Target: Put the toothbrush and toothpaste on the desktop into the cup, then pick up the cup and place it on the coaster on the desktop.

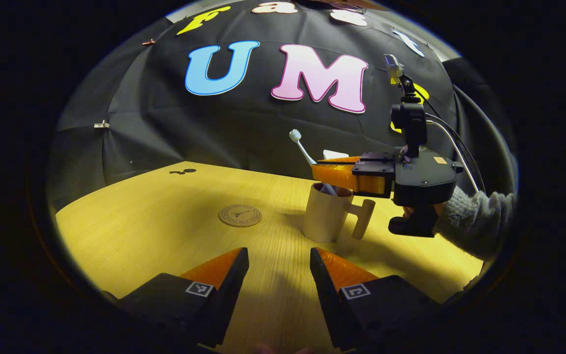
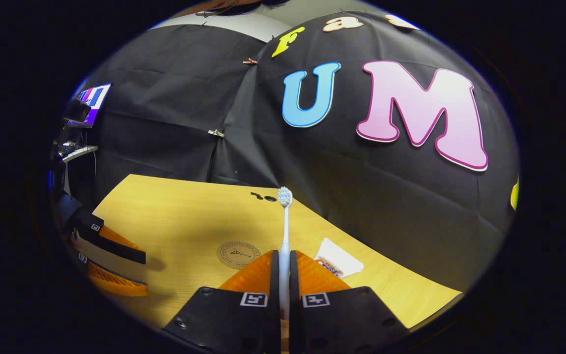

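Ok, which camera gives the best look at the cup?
The left gripper view: the cup stands whole on the table, handle visible, toothbrush entering it under the right gripper. In the right gripper view I can't make out the cup behind that gripper's own fingers.

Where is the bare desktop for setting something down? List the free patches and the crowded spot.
Free: the wide stretch of desktop left of the coaster, and the strip between the coaster and the left gripper. Crowded: around the cup, where the right gripper holds the toothbrush, with the toothpaste behind.
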